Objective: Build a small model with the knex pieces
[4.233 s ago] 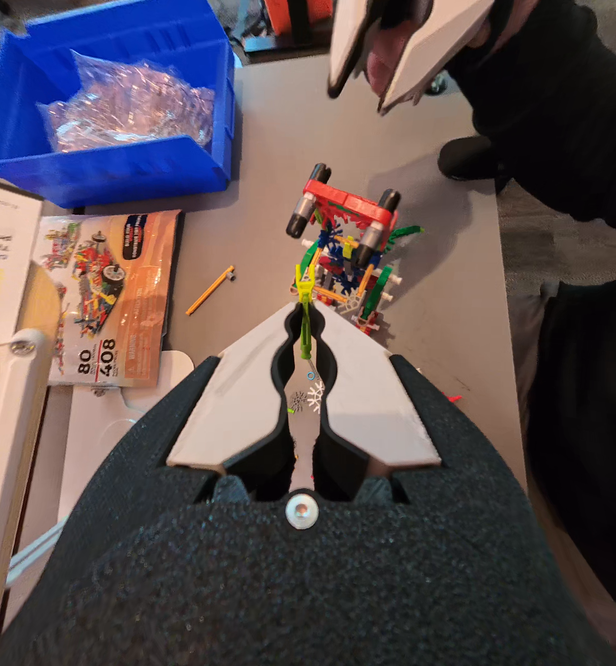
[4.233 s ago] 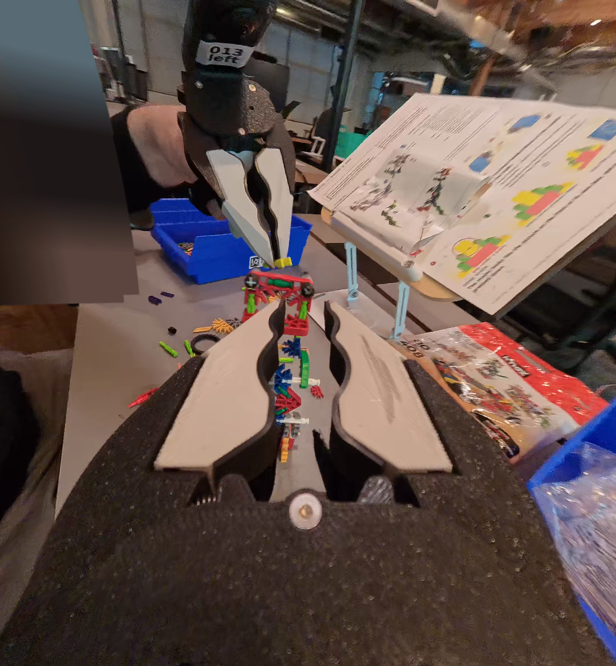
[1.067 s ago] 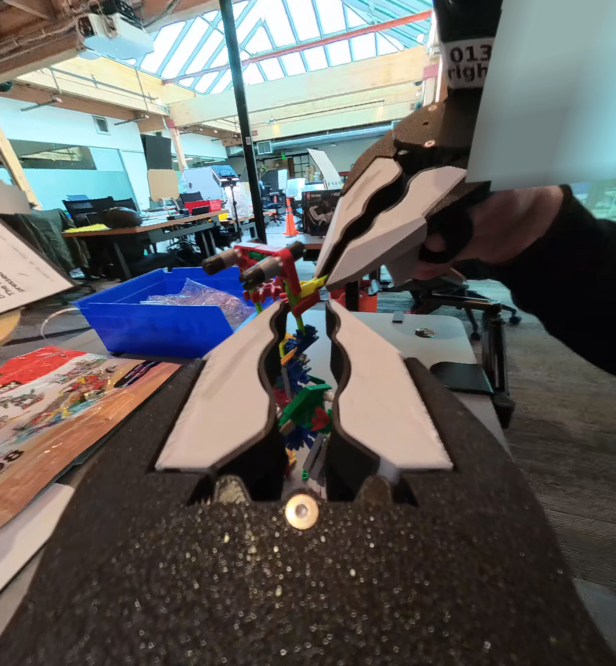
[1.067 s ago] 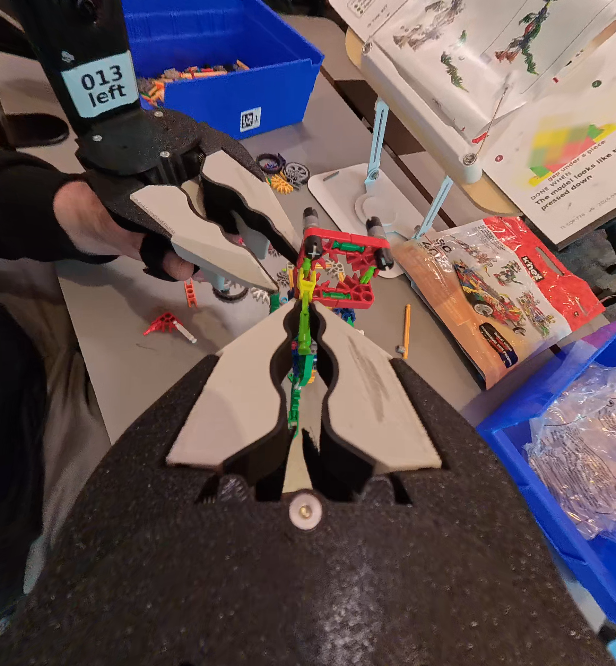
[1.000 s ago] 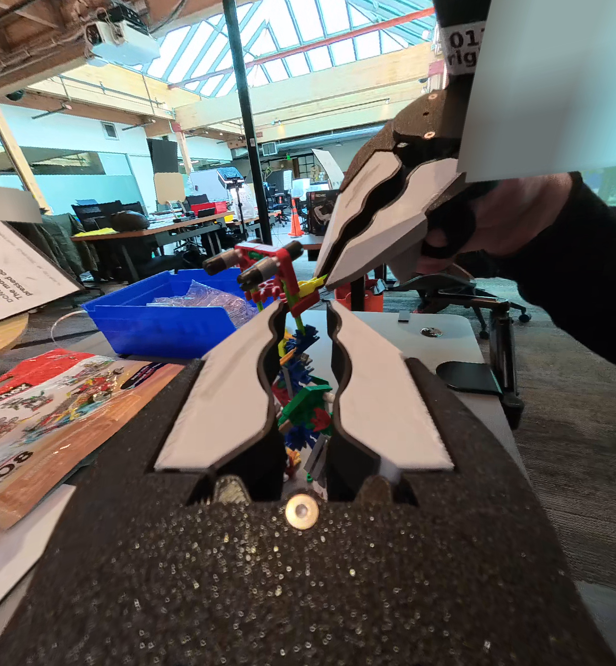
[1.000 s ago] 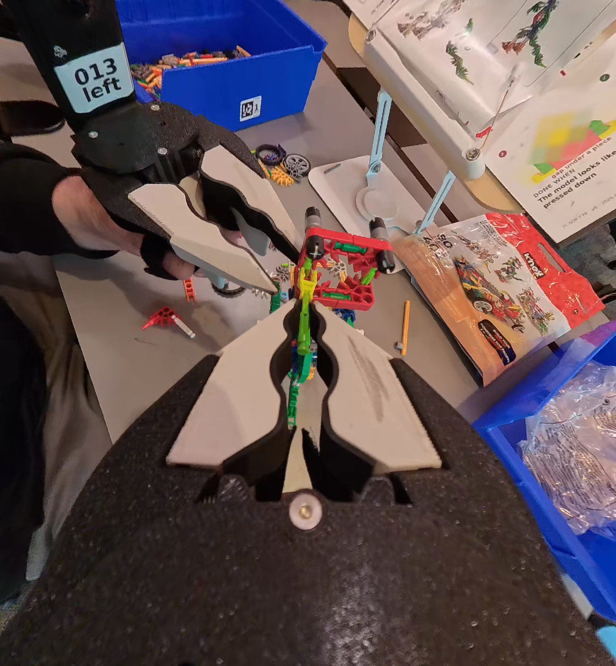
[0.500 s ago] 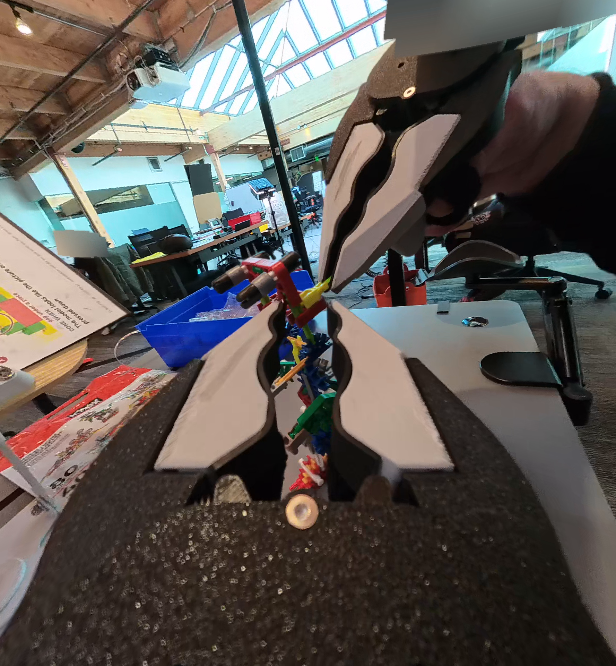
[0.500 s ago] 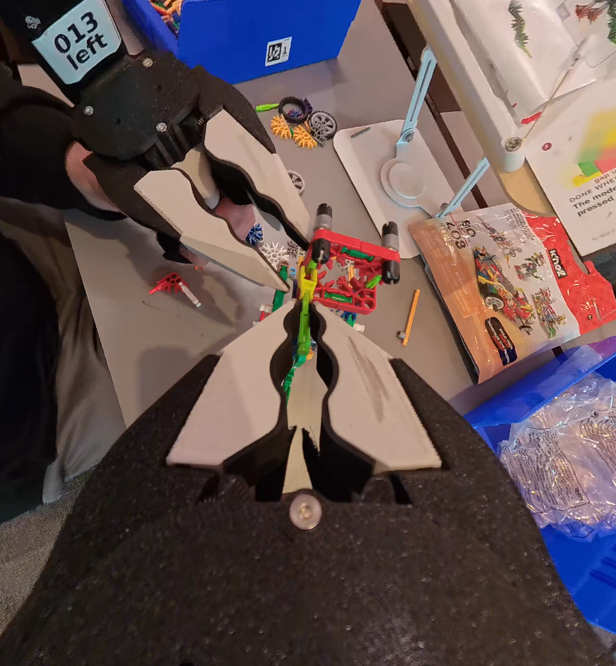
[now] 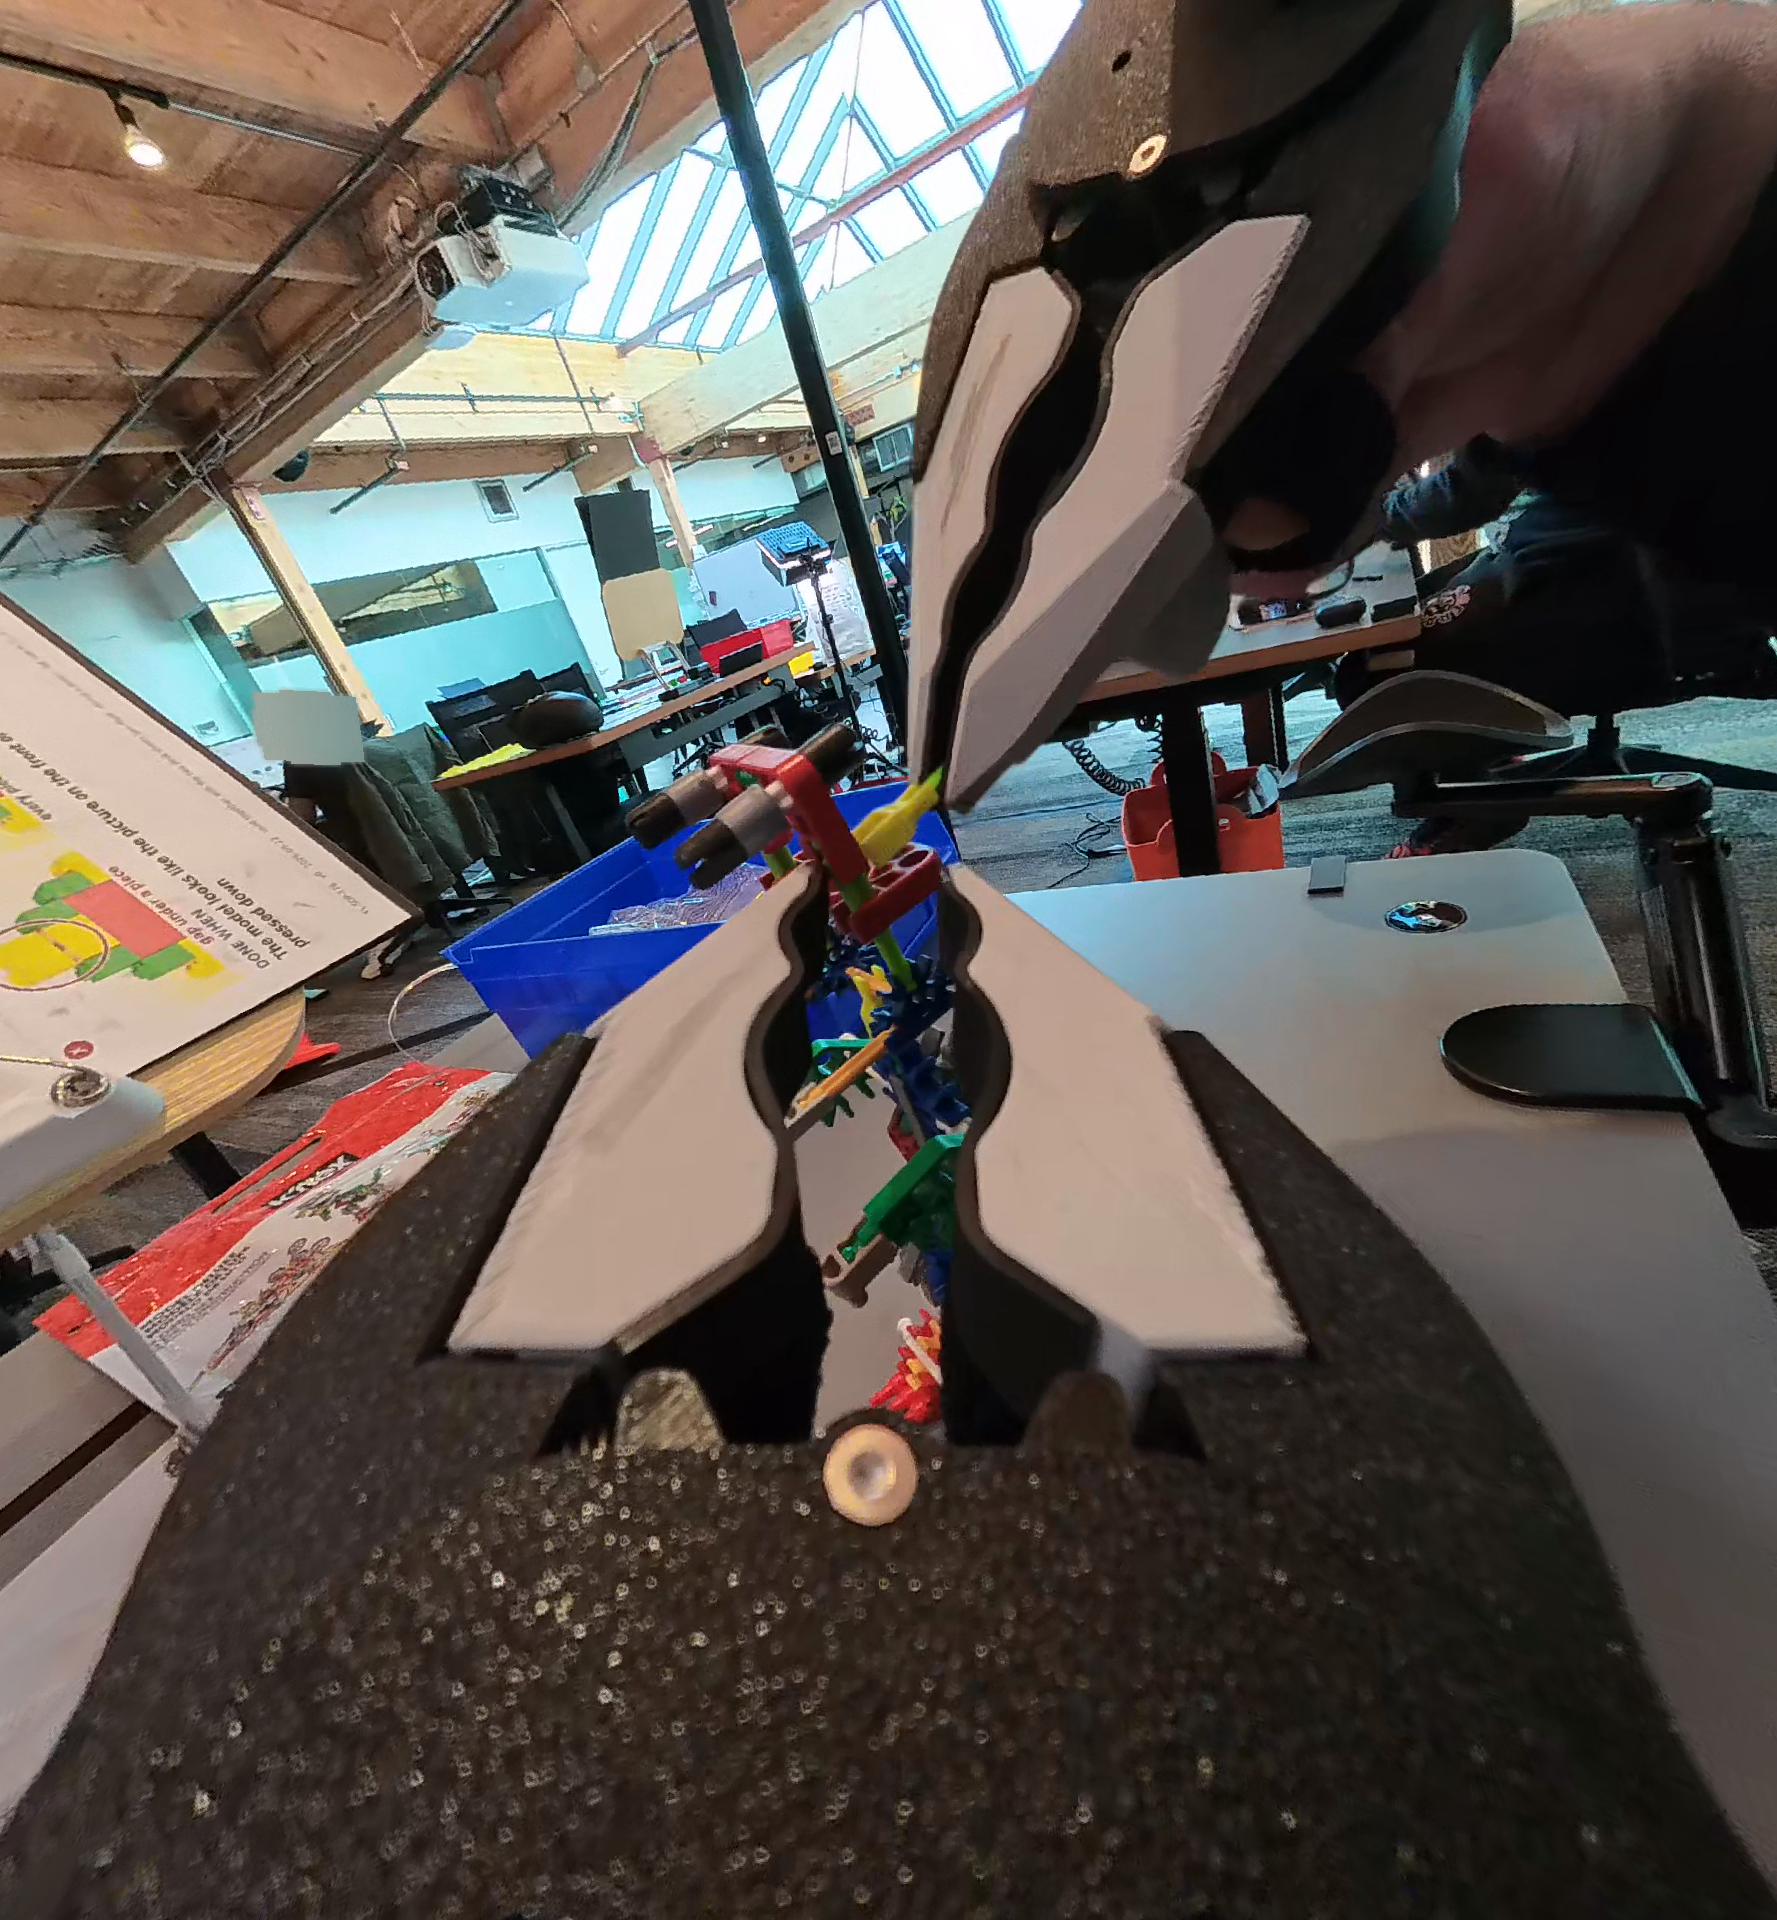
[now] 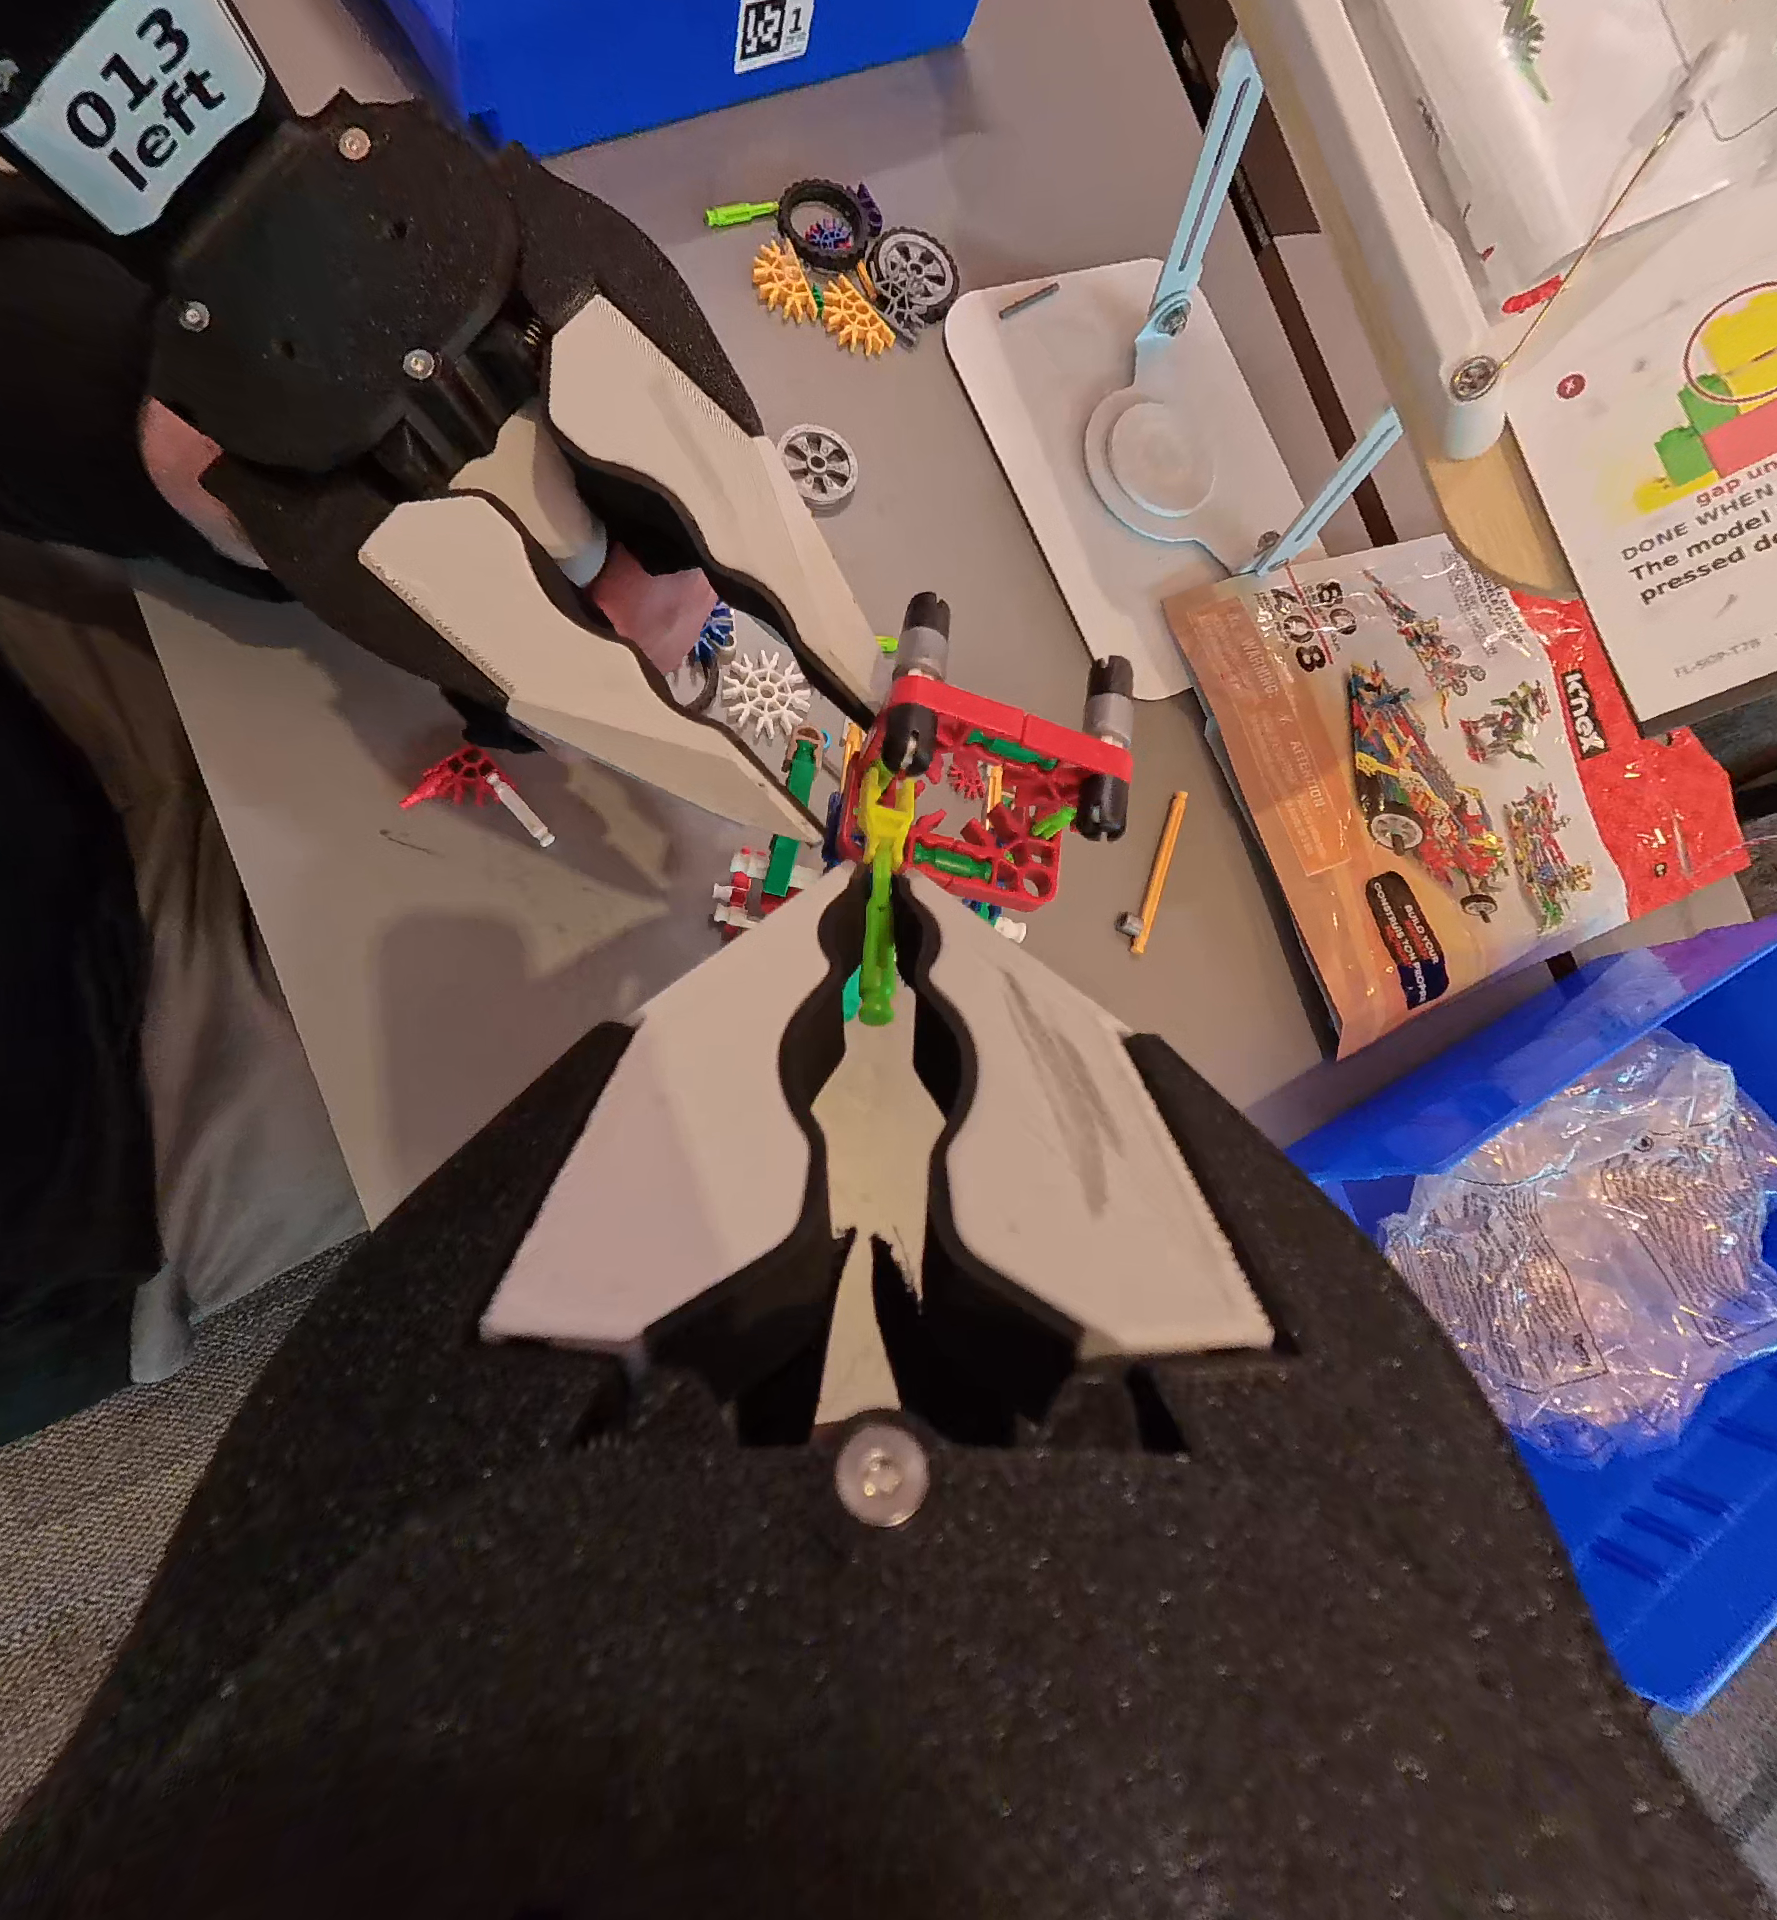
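The toy model (image 10: 977, 800) stands mid-bench with both grippers crowded onto it: the left gripper (image 10: 832, 769) comes in low from its left, the right gripper (image 10: 879, 883) from above and the near side, closed on a green rod (image 10: 876, 956). To the model's right lies an orange rod (image 10: 1156, 871), then a printed bag (image 10: 1435, 769) and a blue bin (image 10: 1694, 1299). The white stand base (image 10: 1102, 457) and its tilted board (image 10: 1486, 312) overhang the far right. Loose wheels and connectors (image 10: 842, 270) litter the far side; a red piece (image 10: 468, 784) lies left. The bench (image 10: 510, 966) is bare at the near left.
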